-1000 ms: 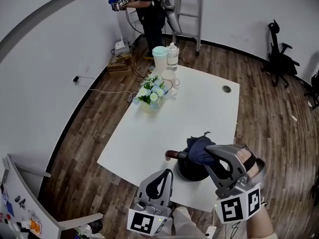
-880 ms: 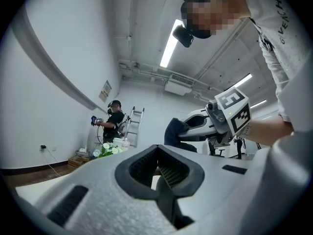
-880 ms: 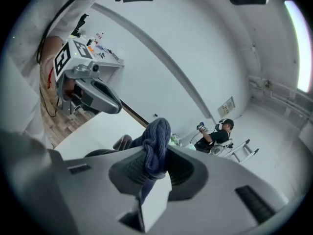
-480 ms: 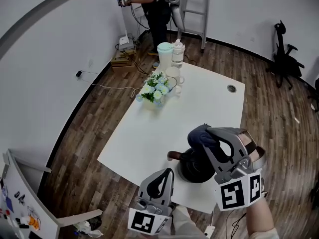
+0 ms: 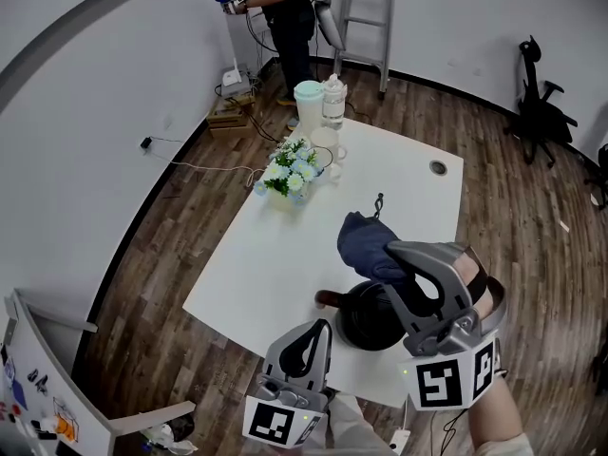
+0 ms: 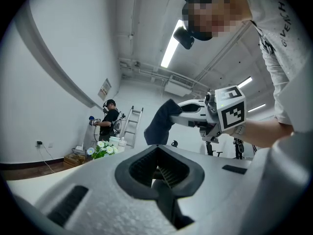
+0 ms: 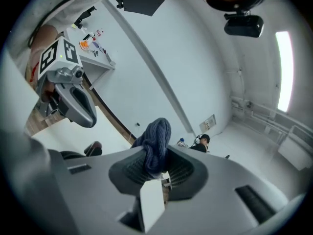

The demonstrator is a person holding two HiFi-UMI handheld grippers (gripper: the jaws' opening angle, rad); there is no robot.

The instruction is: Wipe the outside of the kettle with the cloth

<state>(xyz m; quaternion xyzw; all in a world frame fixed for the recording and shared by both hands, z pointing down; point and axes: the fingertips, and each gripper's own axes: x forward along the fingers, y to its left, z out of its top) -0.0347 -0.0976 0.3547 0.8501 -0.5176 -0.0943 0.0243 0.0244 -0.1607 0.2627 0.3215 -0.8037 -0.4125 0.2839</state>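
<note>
Holding the dark blue cloth [image 5: 366, 243] clamped in the jaws of the right gripper [image 5: 397, 255], up off the white worktop [image 5: 285, 255] and not touching the black kettle [image 5: 369, 319]. Standing by the worktop's near edge, just below the cloth and closer to the person, with the side handle [image 5: 326, 299] pointing left. Waiting low on the left with the jaws of the left gripper [image 5: 317, 332] together on nothing, just short of that handle. Nearer the kettle's body on the right, nearer the handle on the left. Likely calls for bringing the cloth down and back toward the person to meet the kettle's outside.
</note>
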